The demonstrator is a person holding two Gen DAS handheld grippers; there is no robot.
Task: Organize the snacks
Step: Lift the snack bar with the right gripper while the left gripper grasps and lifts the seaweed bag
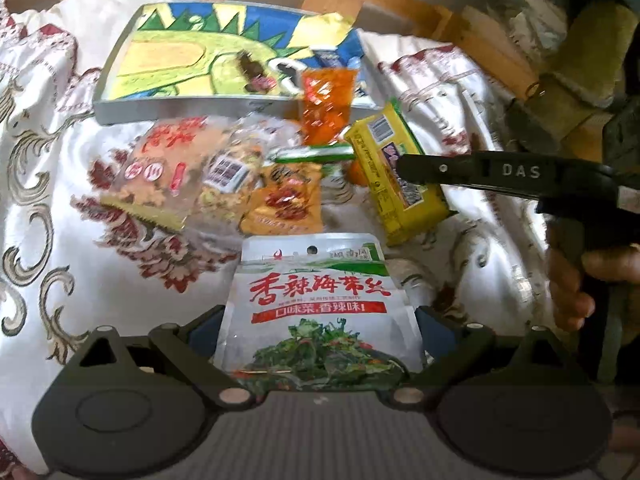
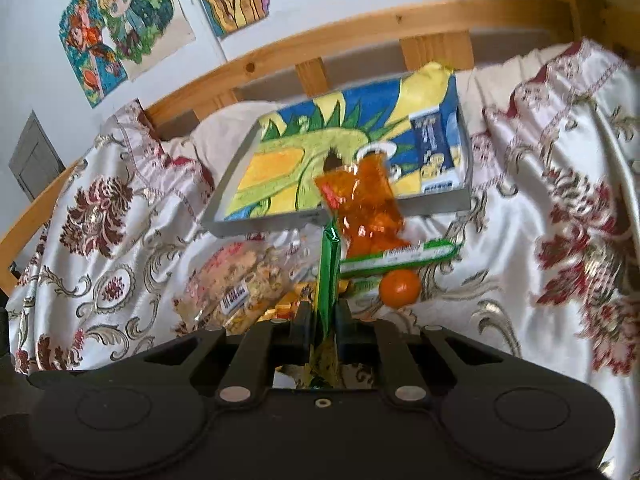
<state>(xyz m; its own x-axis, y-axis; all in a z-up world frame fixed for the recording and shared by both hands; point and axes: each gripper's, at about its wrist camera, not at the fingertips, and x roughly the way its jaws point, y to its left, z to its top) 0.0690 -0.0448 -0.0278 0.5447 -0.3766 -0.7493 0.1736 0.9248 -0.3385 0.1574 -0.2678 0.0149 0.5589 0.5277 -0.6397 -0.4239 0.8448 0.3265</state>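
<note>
My left gripper (image 1: 320, 320) is shut on a white seaweed snack pouch (image 1: 316, 292) with red lettering, held flat above the bed. My right gripper (image 2: 320, 320) is shut on a yellow-green snack pack (image 2: 329, 280), seen edge-on between its fingers; in the left wrist view it shows as a yellow pack (image 1: 396, 176) under the black right finger (image 1: 480, 172). A grey tray (image 1: 120, 80) with a dinosaur drawing lies behind the snack pile; it also shows in the right wrist view (image 2: 466, 200). An orange jelly bag (image 2: 364, 204) leans on its front rim.
Loose snacks lie on the patterned bedcover (image 1: 60, 220): a clear mixed-snack bag (image 1: 192, 168), an orange packet (image 1: 288, 200), a green-white stick pack (image 2: 400, 256), a tangerine (image 2: 400, 286). A blue packet (image 2: 434, 140) is in the tray. A wooden bed rail (image 2: 360, 36) runs behind.
</note>
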